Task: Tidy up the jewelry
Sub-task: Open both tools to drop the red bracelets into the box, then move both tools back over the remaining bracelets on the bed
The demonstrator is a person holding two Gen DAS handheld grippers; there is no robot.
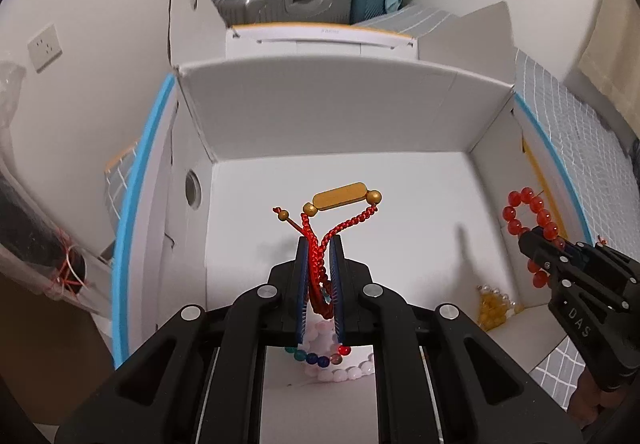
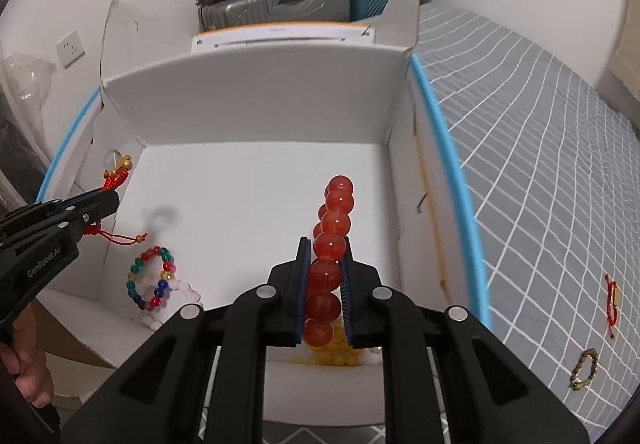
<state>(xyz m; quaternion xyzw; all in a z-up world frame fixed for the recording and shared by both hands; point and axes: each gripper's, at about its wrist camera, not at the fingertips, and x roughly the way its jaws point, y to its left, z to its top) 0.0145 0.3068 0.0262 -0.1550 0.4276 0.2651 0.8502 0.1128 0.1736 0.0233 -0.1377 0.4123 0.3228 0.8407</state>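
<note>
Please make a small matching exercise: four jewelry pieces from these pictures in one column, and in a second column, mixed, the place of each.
Things:
1. red braided cord bracelet
2. red bead bracelet
3. multicolour bead bracelet
4. yellow bead bracelet

Places:
A. lying on the box floor, left side
B. between the right gripper fingers
C. between the left gripper fingers
D. lying on the box floor, right corner

Pairs: 1-C, 2-B, 3-A, 4-D

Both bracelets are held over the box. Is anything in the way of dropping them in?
Nothing visible blocks either. The red cord bracelet and red bead bracelet hang over the open white box, its flaps folded back.
</note>
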